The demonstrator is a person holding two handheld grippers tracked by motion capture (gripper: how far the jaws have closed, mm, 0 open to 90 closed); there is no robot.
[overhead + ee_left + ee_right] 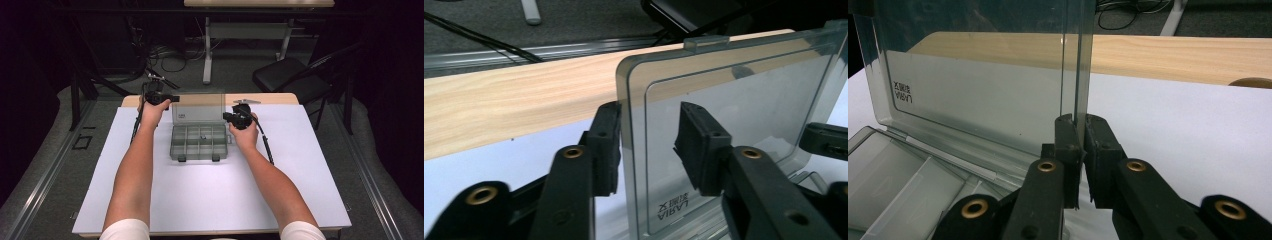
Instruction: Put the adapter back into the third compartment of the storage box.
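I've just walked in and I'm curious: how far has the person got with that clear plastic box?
Done: the compartment box lies unlatched on the white table, its clear lid standing upright. In hand: the right gripper pinches one side edge of the lid; the left gripper straddles the opposite edge, one pad against it, the other apart. Left: probably swinging the lid somewhere, though which way I cannot tell.
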